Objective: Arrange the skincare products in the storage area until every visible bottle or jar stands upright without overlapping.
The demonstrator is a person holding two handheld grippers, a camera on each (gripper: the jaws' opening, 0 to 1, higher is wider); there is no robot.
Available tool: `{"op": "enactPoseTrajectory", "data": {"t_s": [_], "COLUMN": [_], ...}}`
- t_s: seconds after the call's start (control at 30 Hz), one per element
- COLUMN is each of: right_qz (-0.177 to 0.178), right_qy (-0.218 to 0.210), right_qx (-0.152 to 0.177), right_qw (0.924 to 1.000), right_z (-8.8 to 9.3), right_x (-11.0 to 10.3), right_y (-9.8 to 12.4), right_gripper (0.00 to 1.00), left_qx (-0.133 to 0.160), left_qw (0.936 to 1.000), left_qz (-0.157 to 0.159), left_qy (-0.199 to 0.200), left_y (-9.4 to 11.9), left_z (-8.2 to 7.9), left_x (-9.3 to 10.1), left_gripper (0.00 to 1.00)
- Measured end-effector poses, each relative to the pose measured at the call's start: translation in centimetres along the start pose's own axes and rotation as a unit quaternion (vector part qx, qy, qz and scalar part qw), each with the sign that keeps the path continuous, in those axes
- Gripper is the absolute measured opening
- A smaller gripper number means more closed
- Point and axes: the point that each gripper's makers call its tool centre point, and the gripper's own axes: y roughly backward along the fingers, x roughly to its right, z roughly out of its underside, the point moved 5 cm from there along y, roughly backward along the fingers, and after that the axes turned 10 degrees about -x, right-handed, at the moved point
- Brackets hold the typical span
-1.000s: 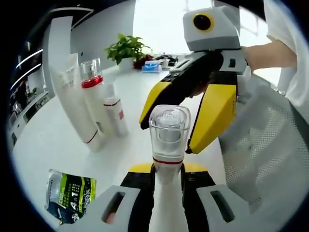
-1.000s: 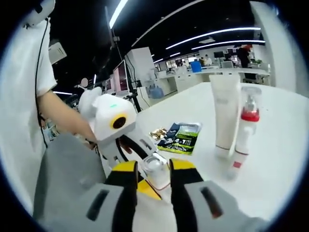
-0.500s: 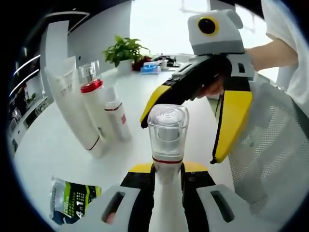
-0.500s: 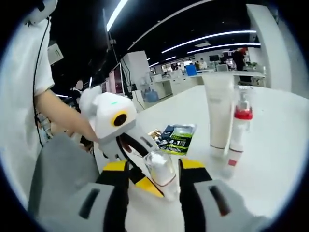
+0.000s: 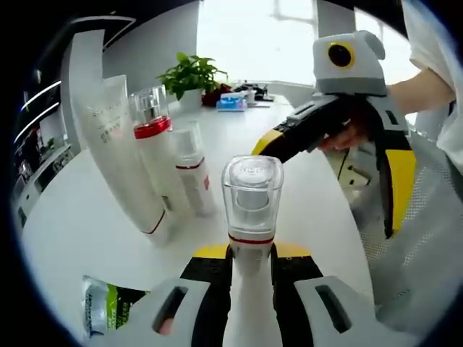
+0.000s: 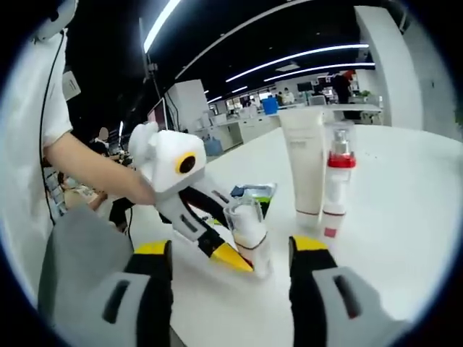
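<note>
Clear-capped bottle [image 5: 252, 217] stands upright on the white table [image 5: 87, 217], clamped in the left gripper [image 5: 251, 264]; the right gripper [image 6: 231, 253] hangs spread wide near it, beside the standing tube [image 5: 119, 144].

White tube [image 5: 119, 152], red-collared bottle [image 5: 155, 152] — yellow-tipped black right claw [image 5: 333, 181]

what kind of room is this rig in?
Likely an open-plan office: long ceiling light strips, rows of desks behind with people at them, and a potted plant on the white table by a bright window.
</note>
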Motion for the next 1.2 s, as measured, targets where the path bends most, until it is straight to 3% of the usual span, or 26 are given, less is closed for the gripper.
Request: {"op": "enactPoseTrajectory", "data": {"t_s": [0.43,0.83,1.2], "right_qz": [0.03,0.061,0.068], "right_qy": [-0.019,-0.032,-0.039], "right_qx": [-0.003,-0.002,-0.003], "right_qw": [0.9993,0.9976,0.9969], "right_z": [1.0,1.4,1.7], "right_x": [1.0,2.0,2.0], "right_y": [0.8,1.4,1.6], "right_gripper": [0.74,0.84,0.85], "left_qx": [0.005,0.005,0.001], "left_qw": [0.9999,1.0,1.0], "left_qz": [-0.008,-0.004,-0.003], "left_qy": [0.008,0.003,0.003], "left_y": [-1.3,-2.3,-2.7], "left_z": [-1.8,-3.0,-3.4], "left_x": [-3.7,-4.5,-5.1], "left_gripper": [0.17,0.17,0.17]}}
